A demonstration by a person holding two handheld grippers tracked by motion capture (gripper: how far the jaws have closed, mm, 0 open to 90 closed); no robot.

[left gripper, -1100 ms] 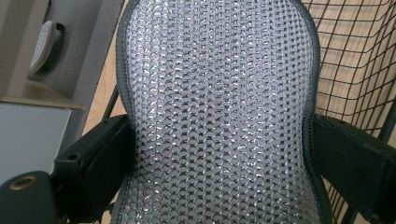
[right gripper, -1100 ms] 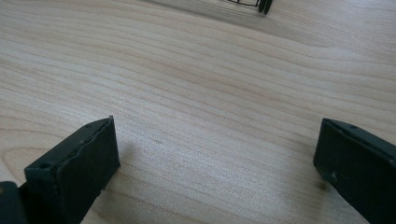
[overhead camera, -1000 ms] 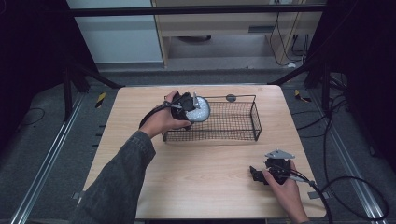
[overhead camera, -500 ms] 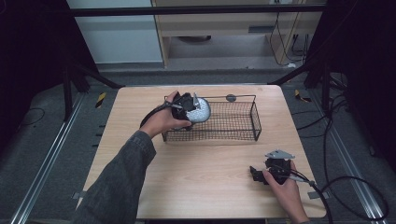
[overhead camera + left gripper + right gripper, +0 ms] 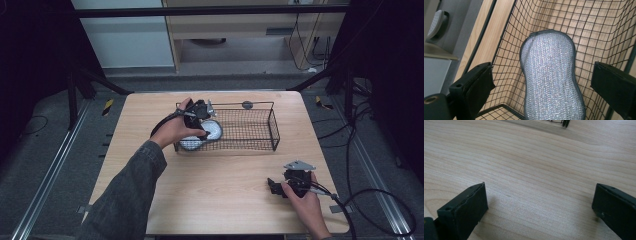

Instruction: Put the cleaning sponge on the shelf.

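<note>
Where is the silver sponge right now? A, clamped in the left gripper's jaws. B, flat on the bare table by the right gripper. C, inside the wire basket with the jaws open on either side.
C: the silver sponge lies inside the wire basket, and the left gripper has its jaws spread wide, clear of it.

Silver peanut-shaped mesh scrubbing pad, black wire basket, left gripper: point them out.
silver peanut-shaped mesh scrubbing pad (image 5: 550, 75), left gripper view, on its woven middle.
black wire basket (image 5: 250, 131), high view, on its mesh wall.
left gripper (image 5: 199, 111), high view, on its black body.

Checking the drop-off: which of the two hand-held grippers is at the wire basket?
The left hand-held gripper, jaws open above the silver scrubber in the basket; the right hand-held gripper rests on bare table.
</note>
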